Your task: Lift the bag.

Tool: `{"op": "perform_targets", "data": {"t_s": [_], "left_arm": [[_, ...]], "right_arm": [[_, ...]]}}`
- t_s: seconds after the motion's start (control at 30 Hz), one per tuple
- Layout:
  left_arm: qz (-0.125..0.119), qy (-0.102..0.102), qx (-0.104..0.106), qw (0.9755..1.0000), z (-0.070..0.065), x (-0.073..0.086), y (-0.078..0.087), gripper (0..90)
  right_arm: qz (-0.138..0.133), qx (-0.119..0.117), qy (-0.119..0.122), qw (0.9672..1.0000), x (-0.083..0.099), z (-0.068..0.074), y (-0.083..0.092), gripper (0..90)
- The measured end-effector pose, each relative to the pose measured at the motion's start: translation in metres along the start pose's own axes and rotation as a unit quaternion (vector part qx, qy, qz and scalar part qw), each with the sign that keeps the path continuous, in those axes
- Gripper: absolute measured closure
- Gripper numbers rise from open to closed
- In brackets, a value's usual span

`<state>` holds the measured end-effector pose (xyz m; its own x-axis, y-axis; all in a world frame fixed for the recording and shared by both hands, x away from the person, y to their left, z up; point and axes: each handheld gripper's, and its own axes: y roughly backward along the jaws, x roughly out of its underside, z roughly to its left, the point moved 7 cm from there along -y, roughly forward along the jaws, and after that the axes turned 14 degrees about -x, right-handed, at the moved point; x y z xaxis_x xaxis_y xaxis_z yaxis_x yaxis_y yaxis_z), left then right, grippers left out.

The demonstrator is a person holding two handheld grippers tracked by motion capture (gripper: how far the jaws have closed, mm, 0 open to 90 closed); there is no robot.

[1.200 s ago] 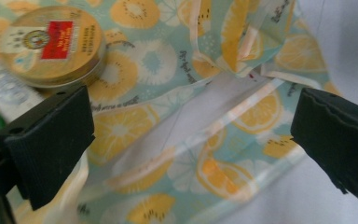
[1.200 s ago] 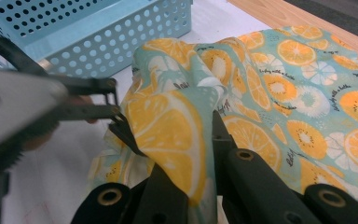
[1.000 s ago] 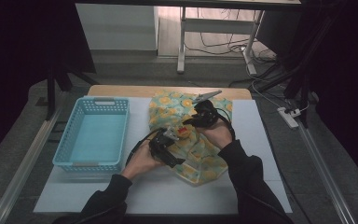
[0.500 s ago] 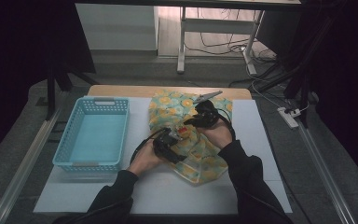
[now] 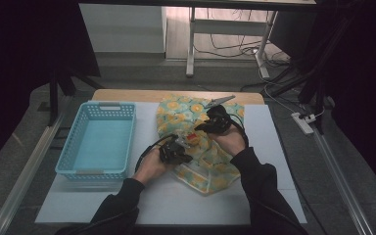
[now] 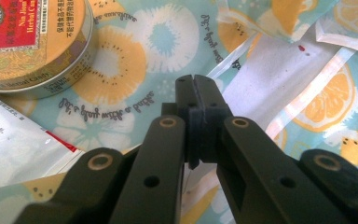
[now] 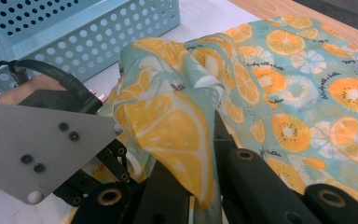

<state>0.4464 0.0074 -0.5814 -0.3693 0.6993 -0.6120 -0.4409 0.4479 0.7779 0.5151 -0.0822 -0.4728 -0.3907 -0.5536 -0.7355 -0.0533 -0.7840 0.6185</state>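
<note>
Near the centre of the high view, finds the teal bag printed with orange citrus slices (image 5: 176,113) lying on the white table (image 5: 274,147), just right of the pale blue perforated plastic basket (image 5: 98,105). Finds the right gripper (image 5: 211,125) pinching a fold of the bag's upper layer. Confirms this low in the right gripper view, with printed material draped over the right gripper (image 7: 205,186) and clamped between its black jaws.

Puts the change at the left gripper (image 5: 182,144): has just been closing its jaws, and now shows them pressed pad to pad at the middle of the left gripper view (image 6: 196,116). Sees nothing plainly caught between the pads; cannot tell whether a thin edge of the bag is nipped beneath them. Leaves the round gold tin with a red label (image 6: 28,42), upper left of that view, and the white sachet (image 6: 14,135), at its left edge, both apart from the pads.

Suggests a closing that took neither item, or one aimed at the bag's lower layer to spread the mouth. Means, on that reading, that emptying has yet to start: tin and sachet in the bag, none gripped.
</note>
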Motion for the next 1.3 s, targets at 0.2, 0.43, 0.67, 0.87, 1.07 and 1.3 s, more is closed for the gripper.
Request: {"op": "perform_targets", "data": {"t_s": [0.2, 0.43, 0.67, 0.87, 1.07, 1.3], "left_arm": [[-0.017, 0.034, 0.010, 0.9992, 0.002, -0.004, 0.008, 90.0], [-0.035, 0.043, 0.015, 0.9983, 0.005, -0.011, 0.026, 90.0], [-0.047, 0.055, 0.021, 0.9971, 0.005, -0.018, 0.043, 90.0], [-0.069, 0.066, 0.030, 0.9950, 0.006, -0.027, 0.061, 90.0], [-0.091, 0.065, 0.030, 0.9933, 0.008, -0.039, 0.081, 90.0], [-0.065, 0.030, 0.025, 0.9971, 0.001, -0.028, 0.061, 78.8]], "right_arm": [[-0.002, 0.001, -0.002, 1.0000, 0.000, -0.001, 0.001, 88.9], [-0.002, 0.002, -0.002, 1.0000, 0.001, -0.002, 0.002, 88.8], [-0.002, 0.004, -0.002, 1.0000, 0.000, -0.001, 0.004, 88.9], [-0.005, 0.006, -0.001, 1.0000, -0.003, -0.002, 0.008, 89.0], [-0.013, -0.002, -0.003, 0.9999, -0.011, 0.000, 0.013, 89.0], [-0.016, 0.000, 0.001, 0.9999, -0.017, 0.003, 0.016, 89.1]]}}
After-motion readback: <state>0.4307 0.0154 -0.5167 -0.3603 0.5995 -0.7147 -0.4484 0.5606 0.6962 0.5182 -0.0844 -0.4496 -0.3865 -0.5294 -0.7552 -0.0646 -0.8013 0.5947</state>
